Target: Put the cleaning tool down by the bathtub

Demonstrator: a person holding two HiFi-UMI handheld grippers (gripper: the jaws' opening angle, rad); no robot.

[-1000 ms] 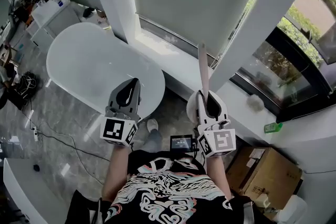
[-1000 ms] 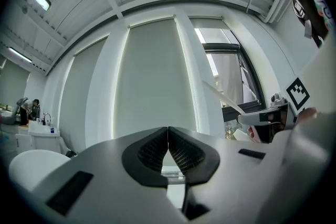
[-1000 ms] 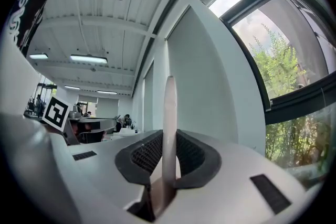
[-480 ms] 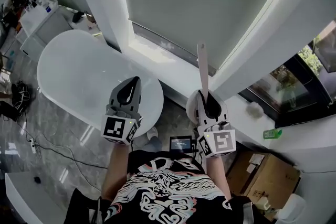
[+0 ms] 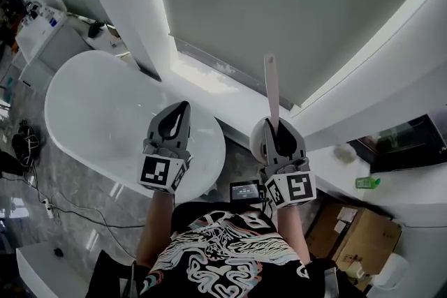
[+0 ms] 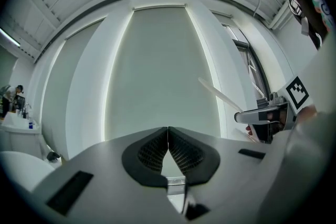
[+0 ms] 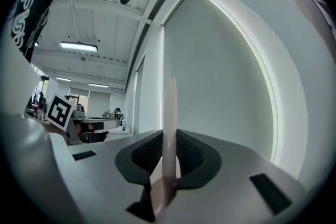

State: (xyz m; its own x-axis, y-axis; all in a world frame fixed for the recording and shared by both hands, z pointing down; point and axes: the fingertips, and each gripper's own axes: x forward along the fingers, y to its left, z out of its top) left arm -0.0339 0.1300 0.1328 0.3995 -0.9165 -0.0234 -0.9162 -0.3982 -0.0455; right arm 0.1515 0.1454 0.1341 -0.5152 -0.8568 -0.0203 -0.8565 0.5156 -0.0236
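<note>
Since a second ago the person's view has swung left: the dark glazing and greenery on the right have mostly slid out, and the grey blind (image 5: pixel 293 10) now fills the top of the head view. Both arms have kept much the same pose in front of the chest.

Her right claw (image 5: pixel 276 128) is clamped on the cleaning tool (image 5: pixel 270 87), whose pale slender handle sticks out past the jaw tips toward the blind. The right gripper view shows that handle (image 7: pixel 169 113) pinched between the ribbed pads and rising straight up the middle.

Over on the other side, the left claw (image 5: pixel 181 107) is closed with nothing in it; its pads meet tip to tip in its own view (image 6: pixel 168 131). It hangs above the near end of the white bathtub (image 5: pixel 91 108). The tool is off to the tub's right, held in the air and not on the floor.
</note>
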